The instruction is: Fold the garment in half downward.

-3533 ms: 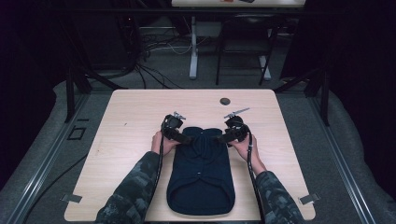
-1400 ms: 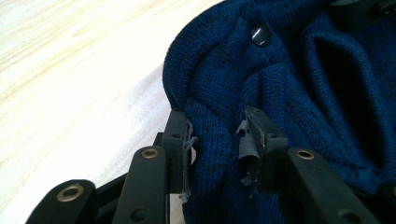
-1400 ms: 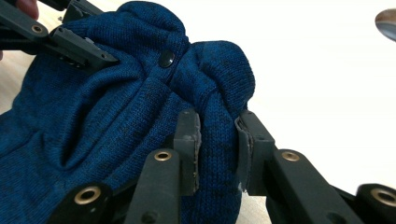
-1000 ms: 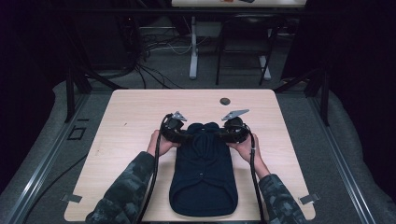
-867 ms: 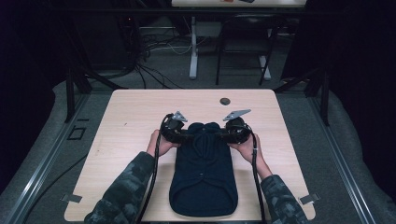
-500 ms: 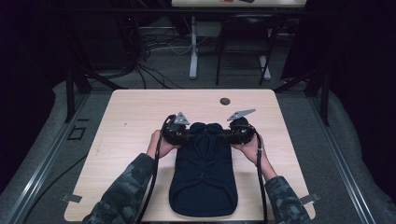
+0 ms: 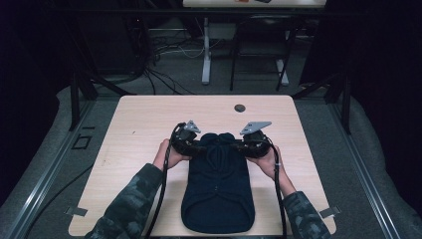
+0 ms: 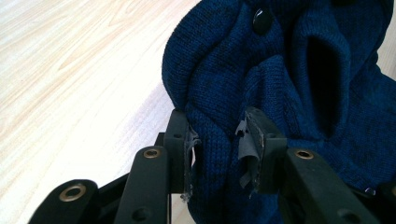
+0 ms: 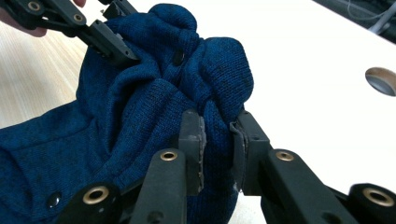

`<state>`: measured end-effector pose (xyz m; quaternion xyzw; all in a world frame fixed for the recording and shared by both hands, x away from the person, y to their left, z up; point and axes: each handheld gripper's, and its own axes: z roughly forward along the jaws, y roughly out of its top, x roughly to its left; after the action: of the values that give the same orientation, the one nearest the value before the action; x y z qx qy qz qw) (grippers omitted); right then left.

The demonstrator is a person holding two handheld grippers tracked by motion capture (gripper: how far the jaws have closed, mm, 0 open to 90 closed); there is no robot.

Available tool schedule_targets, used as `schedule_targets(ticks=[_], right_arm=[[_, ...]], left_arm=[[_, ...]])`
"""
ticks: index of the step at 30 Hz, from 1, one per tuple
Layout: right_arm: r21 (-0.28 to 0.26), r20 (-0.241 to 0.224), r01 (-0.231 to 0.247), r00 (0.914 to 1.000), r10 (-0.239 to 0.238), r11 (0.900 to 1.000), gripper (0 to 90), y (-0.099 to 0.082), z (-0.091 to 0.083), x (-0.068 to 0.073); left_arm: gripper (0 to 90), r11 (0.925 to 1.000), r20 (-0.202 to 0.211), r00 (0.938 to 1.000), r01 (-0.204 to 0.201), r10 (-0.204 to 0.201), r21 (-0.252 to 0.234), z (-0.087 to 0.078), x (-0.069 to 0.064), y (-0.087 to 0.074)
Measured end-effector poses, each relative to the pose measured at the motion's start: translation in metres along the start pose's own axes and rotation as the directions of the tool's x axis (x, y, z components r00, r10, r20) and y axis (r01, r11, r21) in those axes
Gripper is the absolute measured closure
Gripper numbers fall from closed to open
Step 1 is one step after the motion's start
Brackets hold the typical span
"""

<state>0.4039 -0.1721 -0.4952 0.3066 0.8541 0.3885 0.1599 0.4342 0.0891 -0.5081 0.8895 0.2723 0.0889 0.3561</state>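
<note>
Left gripper (image 8: 217,144) and right gripper (image 9: 218,142) each clamped on bunched navy sweater (image 7: 217,184), on table (image 7: 144,119).

A: The pale wooden table (image 7: 144,119) is sitting square in the middle, and a round dark hole (image 7: 240,107) is showing near its far edge.

B: Beyond it, black cables (image 7: 159,52) are sprawling over the grey floor (image 7: 59,149), just beside a white table leg (image 7: 205,50).

A: And a tape strip (image 7: 75,211) is lying off the near left corner, with a square outline (image 7: 80,143) marking the floor farther up that side.
</note>
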Motion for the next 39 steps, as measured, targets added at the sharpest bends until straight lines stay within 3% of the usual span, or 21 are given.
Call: schedule_targets(ticks=[4,10,20,23,29,31,36,39], right_arm=[[0.003,-0.028,-0.017,0.9995,0.017,0.9998,75.2,-0.002,-0.001,-0.003],[0.009,-0.072,-0.056,0.9958,0.056,0.9984,72.7,-0.004,-0.005,-0.009],[0.036,-0.076,-0.112,0.9905,0.115,0.993,66.7,-0.005,-0.009,-0.015],[0.039,-0.073,-0.118,0.99,0.12,0.9923,67.0,-0.005,-0.008,-0.015],[0.014,-0.034,-0.045,0.9984,0.045,0.9989,75.1,-0.004,-0.013,-0.01],[0.004,-0.013,-0.023,0.9997,0.023,0.9997,76.0,-0.003,-0.015,-0.007],[-0.019,0.025,0.034,0.9991,-0.033,0.9992,77.0,0.0,-0.02,0.001],[-0.041,0.049,0.067,0.9967,-0.065,0.9969,77.4,0.001,-0.022,0.005]], left_arm=[[70.1,0.9993,-0.007,0.9997,-0.025,0.024,-0.029,-0.002,-0.002,0.0],[71.4,0.9953,-0.05,0.9964,-0.072,0.069,-0.065,-0.005,-0.008,0.003],[71.8,0.98,-0.104,0.9833,-0.161,0.149,-0.117,-0.012,-0.018,0.006],[71.8,0.978,-0.116,0.981,-0.169,0.156,-0.121,-0.013,-0.019,0.006],[71.7,0.9734,-0.133,0.9759,-0.19,0.173,-0.128,-0.018,-0.022,0.006],[71.4,0.9737,-0.132,0.9766,-0.187,0.17,-0.13,-0.018,-0.022,0.006],[68.3,0.9832,-0.099,0.9852,-0.15,0.14,-0.104,-0.019,-0.022,0.006],[64.2,0.9861,-0.094,0.9863,-0.144,0.136,-0.083,-0.019,-0.023,0.007]])
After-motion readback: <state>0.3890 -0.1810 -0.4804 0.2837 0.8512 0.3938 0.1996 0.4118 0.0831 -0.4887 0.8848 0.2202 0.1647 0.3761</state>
